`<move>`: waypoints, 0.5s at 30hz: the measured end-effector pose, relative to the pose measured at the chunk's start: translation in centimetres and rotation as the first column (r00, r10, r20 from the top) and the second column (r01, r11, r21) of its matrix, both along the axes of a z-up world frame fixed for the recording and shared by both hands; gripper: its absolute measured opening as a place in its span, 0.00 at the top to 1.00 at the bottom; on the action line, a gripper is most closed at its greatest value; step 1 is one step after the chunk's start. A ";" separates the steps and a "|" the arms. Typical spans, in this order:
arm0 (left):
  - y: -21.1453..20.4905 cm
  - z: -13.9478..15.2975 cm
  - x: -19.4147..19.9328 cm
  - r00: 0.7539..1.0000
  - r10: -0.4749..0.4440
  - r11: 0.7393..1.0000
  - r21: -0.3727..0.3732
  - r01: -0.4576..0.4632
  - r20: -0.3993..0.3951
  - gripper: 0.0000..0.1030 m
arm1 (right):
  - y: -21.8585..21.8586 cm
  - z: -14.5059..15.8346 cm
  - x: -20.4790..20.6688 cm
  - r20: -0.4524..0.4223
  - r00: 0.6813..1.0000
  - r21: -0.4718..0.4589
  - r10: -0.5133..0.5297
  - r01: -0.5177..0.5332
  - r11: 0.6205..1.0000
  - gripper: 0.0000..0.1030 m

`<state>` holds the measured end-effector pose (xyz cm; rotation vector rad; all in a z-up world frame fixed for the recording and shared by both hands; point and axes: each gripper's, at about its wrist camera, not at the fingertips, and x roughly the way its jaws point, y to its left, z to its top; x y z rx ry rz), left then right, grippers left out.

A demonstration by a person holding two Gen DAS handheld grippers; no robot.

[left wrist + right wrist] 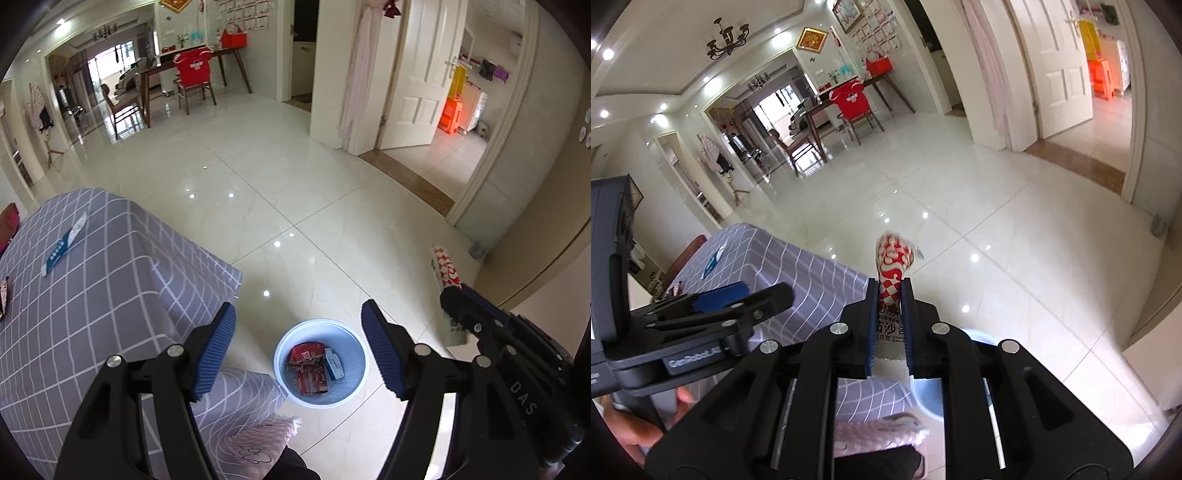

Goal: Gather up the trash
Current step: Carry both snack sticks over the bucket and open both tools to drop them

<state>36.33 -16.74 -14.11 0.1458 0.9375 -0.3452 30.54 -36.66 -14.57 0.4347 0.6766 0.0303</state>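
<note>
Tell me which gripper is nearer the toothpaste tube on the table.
Left. The left gripper hangs open by the table's corner, the toothpaste tube up to its left. The right gripper, with a checkered packet between its fingers, sits farther off.

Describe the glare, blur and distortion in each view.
Left wrist view: ceiling lights glint on the glossy floor tiles, fisheye bends the doorframe, bin sharp. Right wrist view: same glints, red-checked packet tip motion-blurred, black corners vignetted.

Glossy pale tiled floor (295, 177), matt checked cloth over the desk (92, 295), smooth plastic bin (354, 339), ribbed blue pads (218, 354) on matt black hand-held gripper (299, 350), shiny crinkled sachet (892, 273)
</note>
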 end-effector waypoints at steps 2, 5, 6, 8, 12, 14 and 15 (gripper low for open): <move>0.5 0.2 0.0 1.000 0.018 1.000 0.008 -0.018 0.007 0.31 | 0.2 0.0 0.2 -0.001 1.000 -0.023 -0.027 0.027 0.999 0.36; 1.5 0.5 -0.2 1.000 0.024 1.000 0.004 -0.024 0.012 0.31 | 0.4 0.0 0.0 0.004 0.999 -0.026 -0.033 0.033 0.999 0.36; 1.6 0.6 -0.2 1.000 0.028 1.000 0.003 -0.028 0.014 0.31 | 0.5 0.0 0.0 0.003 0.999 -0.022 -0.033 0.033 0.999 0.36; 2.2 0.9 -0.3 0.999 0.035 0.999 -0.003 -0.035 0.018 0.31 | 0.9 0.1 -0.1 0.003 1.000 -0.019 -0.028 0.028 0.999 0.36; 3.7 1.5 -0.6 0.998 0.052 0.999 -0.008 -0.052 0.030 0.30 | 2.0 0.8 -0.2 0.009 1.000 -0.019 -0.013 0.013 1.000 0.36; 4.8 1.9 -0.9 0.997 0.066 0.998 -0.017 -0.065 0.035 0.29 | 2.9 1.2 -0.2 0.015 1.000 -0.019 0.002 -0.002 1.000 0.36; 5.4 1.9 -1.0 0.997 0.071 0.997 -0.020 -0.070 0.039 0.29 | 3.4 1.5 -0.2 0.019 1.000 -0.019 0.011 -0.010 1.000 0.36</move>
